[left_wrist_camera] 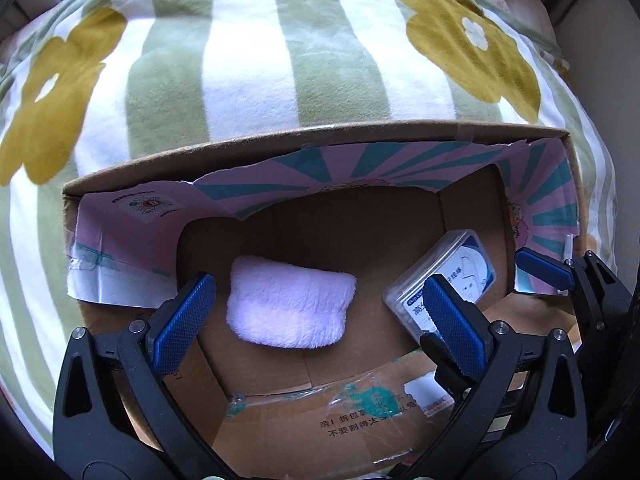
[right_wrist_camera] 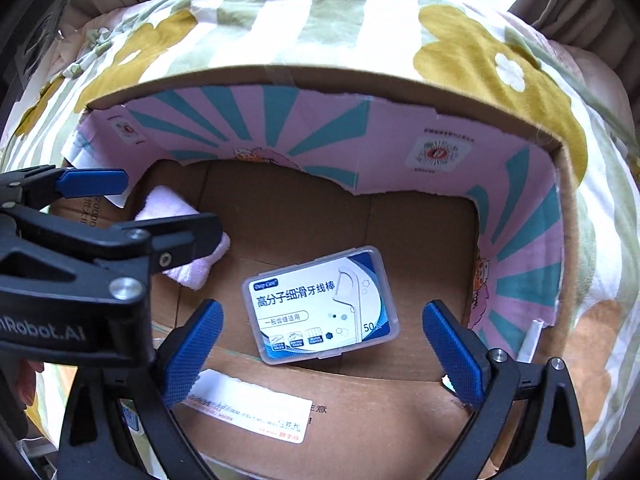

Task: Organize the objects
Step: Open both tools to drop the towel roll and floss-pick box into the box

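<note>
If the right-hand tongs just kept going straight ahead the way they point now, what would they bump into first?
Most likely the clear floss pick case, which lies flat on the floor of the cardboard box, right between the open right tongs. Depth is hard to judge, so they might meet the box floor just beyond it.

Striped flower-print blanket (left_wrist_camera: 256, 80) over bed; open cardboard box (left_wrist_camera: 280, 142) sits directly on it.

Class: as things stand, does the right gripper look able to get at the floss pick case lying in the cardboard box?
Probably yes: the right gripper is open above the floss pick case, which lies flat and uncovered on the box floor, apart from the towel.
</note>
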Motion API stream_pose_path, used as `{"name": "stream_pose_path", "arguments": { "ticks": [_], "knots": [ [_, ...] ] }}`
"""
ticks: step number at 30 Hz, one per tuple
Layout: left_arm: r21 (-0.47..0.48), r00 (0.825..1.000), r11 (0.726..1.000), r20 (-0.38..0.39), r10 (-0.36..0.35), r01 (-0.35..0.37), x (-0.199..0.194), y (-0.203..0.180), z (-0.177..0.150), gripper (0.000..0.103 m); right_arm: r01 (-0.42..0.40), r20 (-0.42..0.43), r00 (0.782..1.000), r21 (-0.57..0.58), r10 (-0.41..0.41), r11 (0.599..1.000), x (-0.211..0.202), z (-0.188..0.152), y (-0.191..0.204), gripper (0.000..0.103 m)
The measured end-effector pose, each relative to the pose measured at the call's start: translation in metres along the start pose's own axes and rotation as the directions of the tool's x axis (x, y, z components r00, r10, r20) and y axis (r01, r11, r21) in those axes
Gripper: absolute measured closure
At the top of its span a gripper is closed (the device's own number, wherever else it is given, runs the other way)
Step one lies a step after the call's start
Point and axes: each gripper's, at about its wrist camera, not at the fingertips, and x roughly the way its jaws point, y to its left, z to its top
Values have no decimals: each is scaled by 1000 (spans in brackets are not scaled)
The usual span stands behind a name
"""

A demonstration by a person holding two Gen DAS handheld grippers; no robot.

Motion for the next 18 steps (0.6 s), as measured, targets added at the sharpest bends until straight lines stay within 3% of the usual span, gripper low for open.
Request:
{"name": "stream_pose_path", "arguments": {
  "ticks": [9,18],
  "knots": [
    [-28,999,1000,35,0,1,-37,-6,-1,0,24,25,999,-21,-24,999,-31,0,10,3],
    [-63,993,998,113,22,-15,-114,-7,-20,0,30,79,996,8,-31,1000,-90,4,41,3]
  ]
}}
